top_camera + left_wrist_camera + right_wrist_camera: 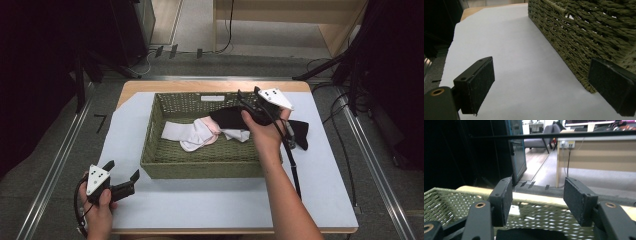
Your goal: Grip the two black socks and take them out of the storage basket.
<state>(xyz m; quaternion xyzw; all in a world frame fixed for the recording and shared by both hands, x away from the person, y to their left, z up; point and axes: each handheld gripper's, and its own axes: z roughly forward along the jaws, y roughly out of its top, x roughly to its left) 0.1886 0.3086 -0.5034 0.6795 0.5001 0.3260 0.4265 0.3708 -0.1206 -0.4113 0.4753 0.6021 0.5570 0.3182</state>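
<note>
Right tool (246,98) apparently empty, over basket (150,155)

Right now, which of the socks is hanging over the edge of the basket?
The black sock: it drapes over the basket's right rim onto the table, while the white sock and pink sock lie wholly inside.
</note>
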